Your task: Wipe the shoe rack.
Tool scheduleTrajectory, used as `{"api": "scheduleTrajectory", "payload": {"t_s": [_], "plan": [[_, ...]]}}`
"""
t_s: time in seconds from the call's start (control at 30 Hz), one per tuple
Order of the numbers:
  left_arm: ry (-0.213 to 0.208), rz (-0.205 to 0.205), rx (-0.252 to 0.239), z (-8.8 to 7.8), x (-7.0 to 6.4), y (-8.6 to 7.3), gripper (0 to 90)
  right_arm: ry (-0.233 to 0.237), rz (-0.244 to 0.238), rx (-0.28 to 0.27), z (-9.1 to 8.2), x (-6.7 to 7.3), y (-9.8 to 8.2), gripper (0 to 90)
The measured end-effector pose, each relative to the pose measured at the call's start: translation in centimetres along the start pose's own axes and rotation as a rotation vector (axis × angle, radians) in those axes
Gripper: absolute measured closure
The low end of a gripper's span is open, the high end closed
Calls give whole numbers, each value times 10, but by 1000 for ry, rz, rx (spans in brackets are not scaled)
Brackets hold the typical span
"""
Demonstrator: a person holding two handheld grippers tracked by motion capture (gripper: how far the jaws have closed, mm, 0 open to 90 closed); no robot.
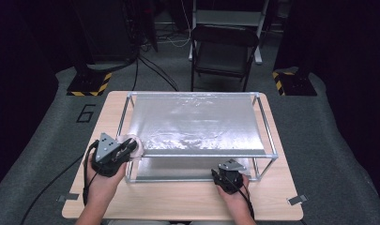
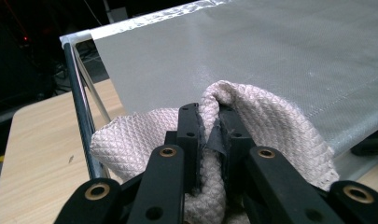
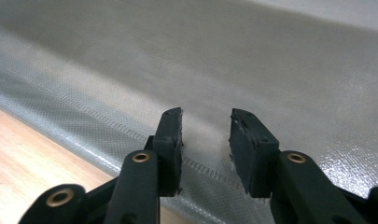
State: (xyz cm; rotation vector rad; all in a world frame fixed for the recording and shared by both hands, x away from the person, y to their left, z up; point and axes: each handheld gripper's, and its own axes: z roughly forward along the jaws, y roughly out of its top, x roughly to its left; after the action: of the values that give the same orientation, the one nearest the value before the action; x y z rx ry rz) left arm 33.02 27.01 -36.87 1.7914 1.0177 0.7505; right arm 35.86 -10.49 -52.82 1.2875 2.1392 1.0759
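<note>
Waffle-weave cloth (image 2: pixel 275 126), pinched in left hand-held gripper (image 2: pixel 210 123), silvery mesh shelf (image 2: pixel 270 56).

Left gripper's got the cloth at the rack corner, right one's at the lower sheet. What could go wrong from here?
1. The left gripper pinches only a fold of the cloth; the loose rest hangs by the corner post and could snag there.
2. The right gripper stands open just over the lower sheet's seam; closing might pinch the sheet.
3. Pushing the cloth could crease the shiny top sheet.
</note>
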Motion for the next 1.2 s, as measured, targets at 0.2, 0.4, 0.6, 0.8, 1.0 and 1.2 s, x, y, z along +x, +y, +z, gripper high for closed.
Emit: {"api": "scheduleTrajectory", "payload": {"t_s": [0.2, 0.4, 0.6, 0.8, 1.0, 1.2], "plan": [[-1, -16, 3, -10, 10, -4, 811, -3, 19, -11, -5, 2, 0, 568], [-3, -40, 2, -15, 16, -7, 812, -47, 44, 3, -7, -9, -3, 556], [22, -33, 27, -13, 11, -1, 809, -51, 30, 13, -6, -4, -3, 552], [-15, -2, 33, 6, -13, 8, 806, -36, 28, 8, -5, -3, -3, 581], [-51, 52, 54, 17, -30, 17, 805, -57, 9, 13, -5, -4, -3, 586], [12, 54, 56, 10, -16, 13, 792, -51, 7, 12, -5, -4, -3, 586]]}}
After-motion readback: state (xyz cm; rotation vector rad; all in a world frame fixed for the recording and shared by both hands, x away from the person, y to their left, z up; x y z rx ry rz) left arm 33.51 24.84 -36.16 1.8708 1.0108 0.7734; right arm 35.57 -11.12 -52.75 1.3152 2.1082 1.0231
